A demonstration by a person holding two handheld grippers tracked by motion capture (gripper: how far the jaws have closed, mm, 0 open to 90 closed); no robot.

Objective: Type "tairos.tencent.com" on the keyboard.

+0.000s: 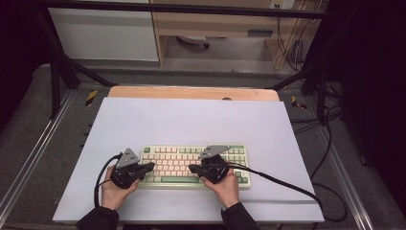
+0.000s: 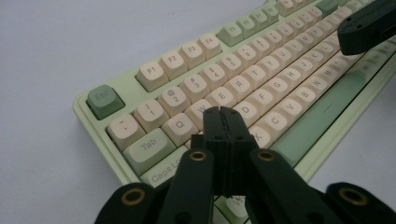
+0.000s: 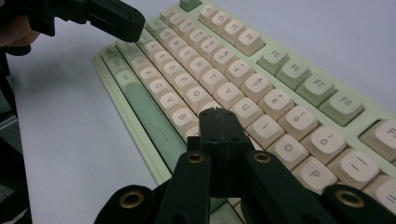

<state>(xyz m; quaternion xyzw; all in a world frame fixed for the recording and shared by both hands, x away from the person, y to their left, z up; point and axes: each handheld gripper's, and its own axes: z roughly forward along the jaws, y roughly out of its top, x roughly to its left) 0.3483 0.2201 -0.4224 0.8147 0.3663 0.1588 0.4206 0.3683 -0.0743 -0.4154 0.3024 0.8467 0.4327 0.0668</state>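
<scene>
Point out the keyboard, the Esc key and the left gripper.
keyboard (image 1: 191, 165): high view, middle rows of keys.
Esc key (image 2: 103, 99): left gripper view, green keycap top.
left gripper (image 2: 223, 116): left gripper view, tips of its shut jaws.

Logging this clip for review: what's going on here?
A person holds a gripper in each hand over a green-and-cream keyboard on a white table. Both the left gripper and the right gripper have their jaws shut on nothing, tips pointed inward above the letter keys, as if poking keys.
</scene>
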